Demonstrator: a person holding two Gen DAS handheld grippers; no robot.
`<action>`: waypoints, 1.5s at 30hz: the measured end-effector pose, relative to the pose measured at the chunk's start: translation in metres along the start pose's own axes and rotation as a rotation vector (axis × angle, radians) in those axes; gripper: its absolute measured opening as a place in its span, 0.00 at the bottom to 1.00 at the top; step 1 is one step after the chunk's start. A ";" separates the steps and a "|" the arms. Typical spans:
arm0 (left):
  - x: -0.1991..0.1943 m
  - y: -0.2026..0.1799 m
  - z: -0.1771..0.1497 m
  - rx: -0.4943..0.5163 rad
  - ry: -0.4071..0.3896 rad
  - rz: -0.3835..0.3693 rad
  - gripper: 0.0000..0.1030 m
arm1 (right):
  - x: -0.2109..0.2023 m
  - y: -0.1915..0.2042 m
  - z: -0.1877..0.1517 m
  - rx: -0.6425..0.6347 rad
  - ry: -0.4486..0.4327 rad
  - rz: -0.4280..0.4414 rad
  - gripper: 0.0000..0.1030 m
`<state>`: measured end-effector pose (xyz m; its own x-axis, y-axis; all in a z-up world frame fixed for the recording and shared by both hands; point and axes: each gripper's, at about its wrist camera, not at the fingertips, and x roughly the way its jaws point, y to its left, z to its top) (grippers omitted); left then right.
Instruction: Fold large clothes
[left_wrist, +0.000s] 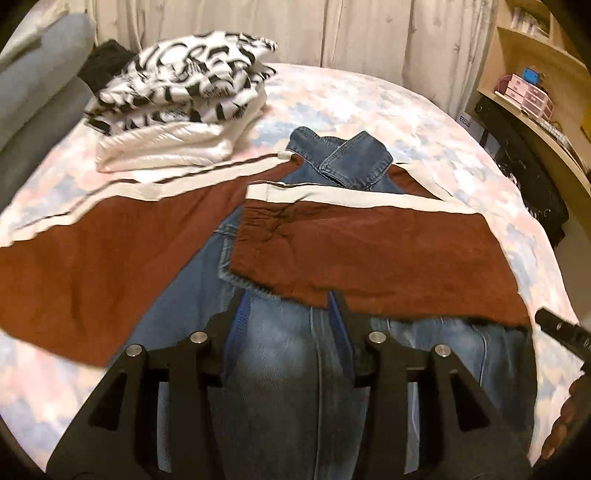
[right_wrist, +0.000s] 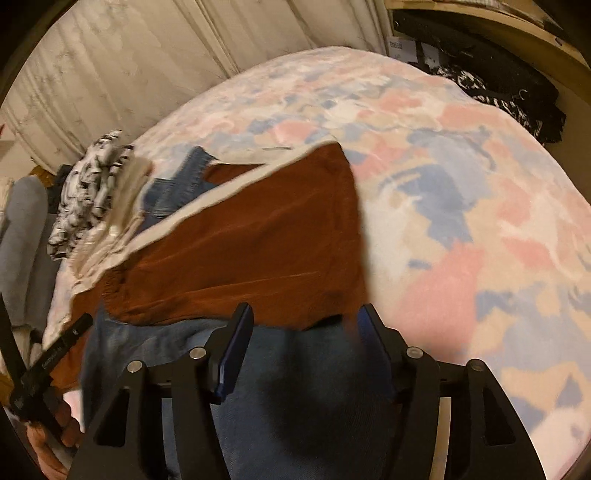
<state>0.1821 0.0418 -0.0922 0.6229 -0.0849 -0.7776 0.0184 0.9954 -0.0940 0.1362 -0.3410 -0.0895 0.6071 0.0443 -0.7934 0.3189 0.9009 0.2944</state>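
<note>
A denim jacket (left_wrist: 288, 354) with rust-brown sleeves lies face down on the bed, collar (left_wrist: 347, 158) at the far end. The right sleeve (left_wrist: 369, 254) is folded across the back; the left sleeve (left_wrist: 85, 266) lies spread out to the left. My left gripper (left_wrist: 288, 299) is open and empty above the denim near the hem, at the folded sleeve's cuff edge. My right gripper (right_wrist: 303, 317) is open and empty above the denim (right_wrist: 295, 387), at the edge of the brown sleeve (right_wrist: 258, 251).
A stack of folded clothes (left_wrist: 177, 107), zebra-print on top, sits at the bed's far left. The bed has a pastel patchwork cover (right_wrist: 461, 221). A grey pillow (left_wrist: 37, 92) lies at the left. Shelves (left_wrist: 535, 92) and dark clothes (right_wrist: 498, 85) stand at the right.
</note>
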 end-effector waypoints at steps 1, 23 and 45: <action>-0.009 0.001 -0.004 0.001 -0.002 0.014 0.44 | -0.012 0.010 -0.006 -0.005 -0.004 0.027 0.58; -0.153 0.152 -0.071 -0.262 -0.125 -0.045 0.71 | -0.128 0.214 -0.135 -0.386 -0.074 0.087 0.63; -0.054 0.398 -0.129 -0.827 -0.083 -0.174 0.71 | -0.001 0.399 -0.173 -0.600 -0.051 0.071 0.56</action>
<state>0.0546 0.4371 -0.1679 0.7201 -0.1981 -0.6650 -0.4385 0.6128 -0.6574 0.1369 0.0930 -0.0641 0.6506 0.1063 -0.7519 -0.1812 0.9833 -0.0178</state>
